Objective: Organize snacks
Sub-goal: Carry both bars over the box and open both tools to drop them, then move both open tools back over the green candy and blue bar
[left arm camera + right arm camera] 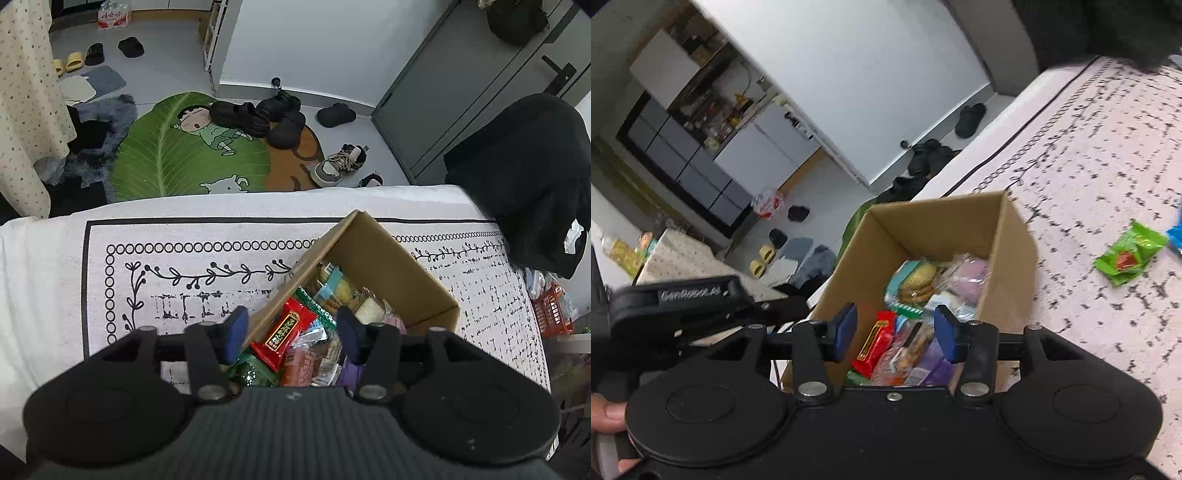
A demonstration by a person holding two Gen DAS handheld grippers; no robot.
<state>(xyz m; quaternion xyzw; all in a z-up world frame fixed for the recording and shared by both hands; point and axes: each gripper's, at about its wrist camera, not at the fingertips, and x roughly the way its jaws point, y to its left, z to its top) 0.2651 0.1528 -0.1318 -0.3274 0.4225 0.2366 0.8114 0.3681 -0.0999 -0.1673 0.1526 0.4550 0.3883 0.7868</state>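
— Where are the snacks kept at this moment?

— Most are piled in the cardboard box set on the patterned cloth. A red packet is seen lying on top of the heap, with biscuits in clear wrap behind it. One green packet is left out on the cloth, well apart from the box, and a blue wrapper is cut off at the edge of the right wrist view.

— How are the tongs held?

— The left gripper is spread wide over the box with nothing between its pads. The right gripper is likewise spread and empty, hung above the near end of the box.

— How is the green packet judged to handle?

— It is likely light and soft, with a crinkly film that may slide under the pads. The contents could be crushed if it is squeezed hard.

— Where should it be taken?

— A hold across the flat middle is suggested, or at a sealed end where the film is stiffer. Only a gentle pinch should be needed, and the packet is best lifted straight off the cloth.
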